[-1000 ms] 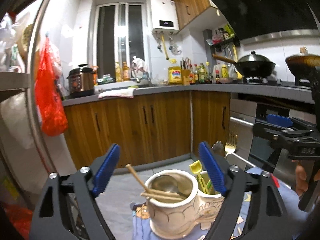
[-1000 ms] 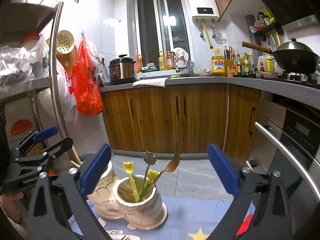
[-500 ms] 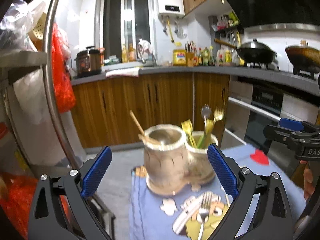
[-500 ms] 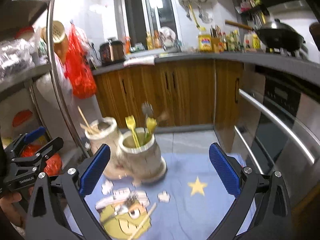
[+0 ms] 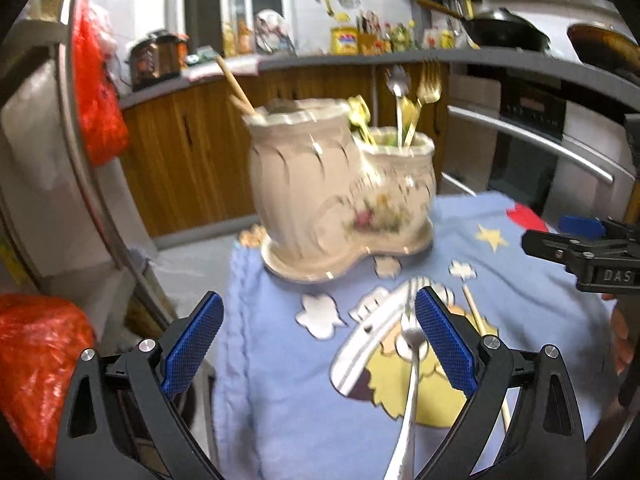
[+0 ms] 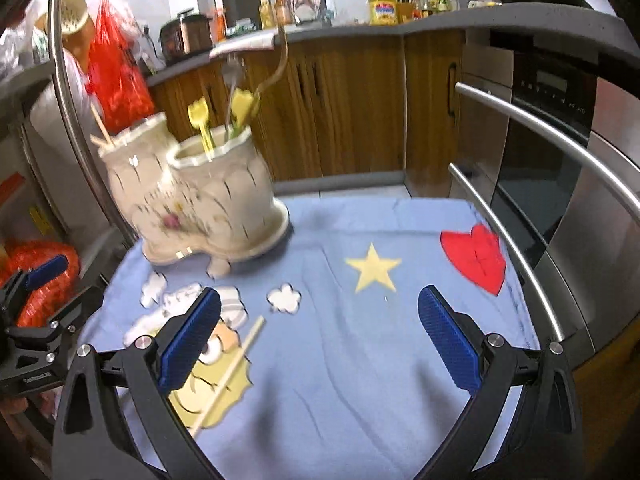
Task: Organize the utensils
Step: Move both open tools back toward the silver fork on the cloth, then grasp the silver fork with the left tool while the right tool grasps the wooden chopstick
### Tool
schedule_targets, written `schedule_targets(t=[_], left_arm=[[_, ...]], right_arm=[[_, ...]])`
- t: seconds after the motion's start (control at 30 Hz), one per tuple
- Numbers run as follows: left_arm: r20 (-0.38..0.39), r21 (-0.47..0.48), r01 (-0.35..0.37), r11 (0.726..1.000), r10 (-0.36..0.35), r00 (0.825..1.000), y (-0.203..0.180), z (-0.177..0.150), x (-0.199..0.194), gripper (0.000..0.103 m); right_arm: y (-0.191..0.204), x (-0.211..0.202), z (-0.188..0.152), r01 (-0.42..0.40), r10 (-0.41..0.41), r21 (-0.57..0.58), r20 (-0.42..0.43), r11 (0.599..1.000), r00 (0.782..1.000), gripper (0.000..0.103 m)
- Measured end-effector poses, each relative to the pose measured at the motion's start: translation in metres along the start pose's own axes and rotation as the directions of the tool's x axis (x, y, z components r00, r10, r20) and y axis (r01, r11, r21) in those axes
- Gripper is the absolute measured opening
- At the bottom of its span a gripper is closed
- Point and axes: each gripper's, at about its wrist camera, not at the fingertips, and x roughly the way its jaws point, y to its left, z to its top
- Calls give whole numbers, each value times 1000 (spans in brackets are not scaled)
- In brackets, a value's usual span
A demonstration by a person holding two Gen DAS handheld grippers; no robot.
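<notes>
1. A cream two-pot holder (image 5: 340,196) is seen at the centre of the left wrist view, standing on a blue cloth (image 5: 288,380); in the right wrist view it is placed at the left of centre (image 6: 200,196).
2. Chopsticks (image 5: 236,88) are held in the taller pot; yellow utensils (image 5: 360,118), a silver piece and a gold fork (image 5: 428,88) are held in the shorter pot beside it.
3. A silver fork (image 5: 412,344) is seen lying on the cloth's cartoon print, at the lower centre of the left wrist view, its tines pointed towards the holder and its handle running to the bottom edge.
4. A single chopstick (image 6: 230,372) is laid on the print, in the lower left of the right wrist view; in the left wrist view it lies just right of the fork.
5. The left gripper (image 5: 318,340) is held wide apart above the cloth with nothing between its fingers; its right pad (image 5: 444,340) is seen just beside the fork.
6. The right gripper (image 6: 318,340) is likewise spread wide and empty, over the bare cloth near a yellow star (image 6: 372,268).
7. An oven (image 6: 560,128) is seen at the right of the frame, and cabinets (image 6: 352,108) behind the holder.
8. Much of the holder is blurred.
</notes>
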Motion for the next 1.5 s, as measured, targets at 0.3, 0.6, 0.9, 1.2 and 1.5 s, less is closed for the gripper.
schedule_targets(t=[0.3,0.6,0.9,1.2,1.5], left_arm=[[-155,117,146,982,-127,980,-26,-17,21,88],[-224,123,202,972,-171,959,-36,-26,34,51],[-256,163,243,956,-196,947,-52,-29,38,15],[-239,118,222,968,-190,952,-44,-25,39,6],[-213,86,226,970,-203,956,-29,-24,27,6]], right_arm=[[-3,21,-6,-8,6,-28,-63,1000,998,97],[-10,31,-9,-44,49,46,-119,998,992,97],[-2,28,-10,-64,64,8,-127,998,990,92],[19,29,-16,-120,108,-56,-187,991,976,55],[54,26,-31,-197,156,-134,-272,971,950,27]])
